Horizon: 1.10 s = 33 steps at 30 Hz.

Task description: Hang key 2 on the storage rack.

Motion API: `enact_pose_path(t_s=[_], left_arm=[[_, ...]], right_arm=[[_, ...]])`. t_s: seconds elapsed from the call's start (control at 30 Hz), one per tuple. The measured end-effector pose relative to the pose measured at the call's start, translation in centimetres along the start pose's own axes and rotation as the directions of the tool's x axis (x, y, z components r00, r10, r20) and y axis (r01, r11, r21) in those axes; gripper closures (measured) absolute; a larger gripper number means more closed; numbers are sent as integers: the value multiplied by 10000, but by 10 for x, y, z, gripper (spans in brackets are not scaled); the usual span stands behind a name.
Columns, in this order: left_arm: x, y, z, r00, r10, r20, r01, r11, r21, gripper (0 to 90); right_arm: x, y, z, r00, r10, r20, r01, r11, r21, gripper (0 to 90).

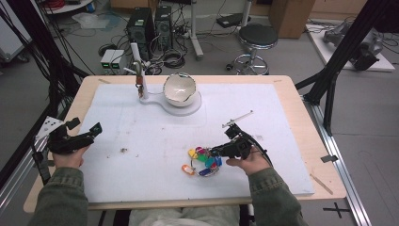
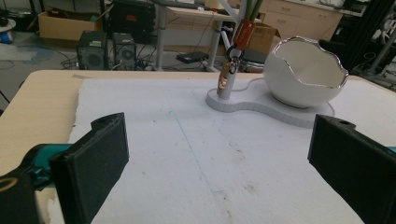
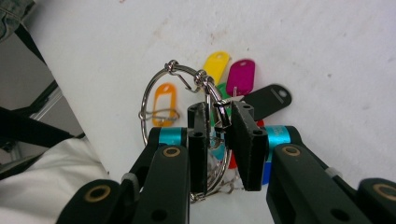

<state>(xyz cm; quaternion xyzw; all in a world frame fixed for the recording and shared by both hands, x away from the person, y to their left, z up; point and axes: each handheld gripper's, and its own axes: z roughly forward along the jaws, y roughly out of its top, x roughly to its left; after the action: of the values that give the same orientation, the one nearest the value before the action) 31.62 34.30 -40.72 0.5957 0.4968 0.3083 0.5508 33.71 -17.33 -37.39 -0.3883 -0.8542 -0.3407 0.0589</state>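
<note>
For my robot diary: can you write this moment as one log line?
right tool: shut on key ring | left tool: open, holding nothing | bowl: on stand

Yellow, magenta, orange key tags (image 3: 219, 74) (silver ring (image 3: 161, 88)); white bowl (image 2: 303, 72).

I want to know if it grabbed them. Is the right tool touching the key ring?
Touching. The right gripper view shows the right tool with its jaws closed on the wire of the key ring, which passes between them.
</note>
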Motion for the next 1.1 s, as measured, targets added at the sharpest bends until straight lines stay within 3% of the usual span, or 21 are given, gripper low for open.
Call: enact_pose_path(t_s=[0.53,1.1], left_arm=[[-3,1,-1,10000,77,53,-77,10000,4,56],[-4,1,-2,9999,44,95,-45,10000,63,56]], right_arm=[[11,12,-24,9988,-373,314,411,9905,-1315,774],[25,45,-42,9942,-790,724,926,9736,-2088,774]])
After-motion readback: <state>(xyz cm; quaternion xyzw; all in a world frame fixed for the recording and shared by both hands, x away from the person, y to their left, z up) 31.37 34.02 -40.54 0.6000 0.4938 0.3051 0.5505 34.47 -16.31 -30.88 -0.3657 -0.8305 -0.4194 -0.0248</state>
